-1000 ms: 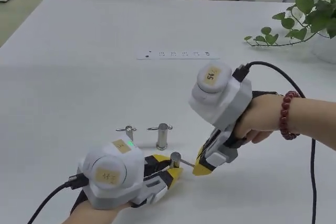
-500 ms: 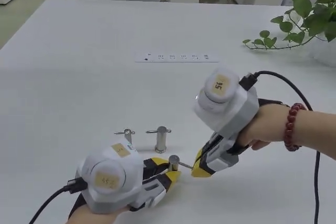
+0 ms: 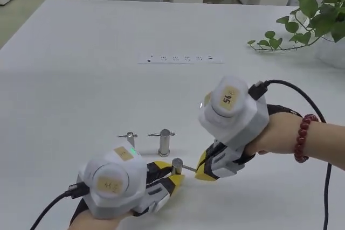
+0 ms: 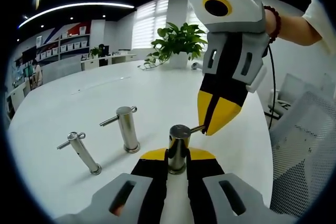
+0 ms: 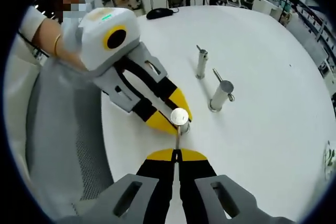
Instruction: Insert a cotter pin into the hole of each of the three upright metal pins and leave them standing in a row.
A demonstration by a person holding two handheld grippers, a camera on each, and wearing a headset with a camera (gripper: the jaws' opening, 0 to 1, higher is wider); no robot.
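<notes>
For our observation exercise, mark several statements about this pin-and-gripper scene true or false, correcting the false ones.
1. The left gripper is shut on an upright metal pin. True.
2. The right gripper is open and empty. False: it is shut on a cotter pin at that pin's head.
3. The middle pin and the end pin each carry a cotter pin. True.
4. The plant stands beside the left gripper. False: it is far off, on the right.

A metal pin (image 3: 177, 164) stands between the left gripper's (image 3: 175, 176) jaws, the right gripper's (image 3: 199, 173) cotter pin (image 3: 188, 168) just right, two more pins (image 3: 165, 143) beyond.
</notes>
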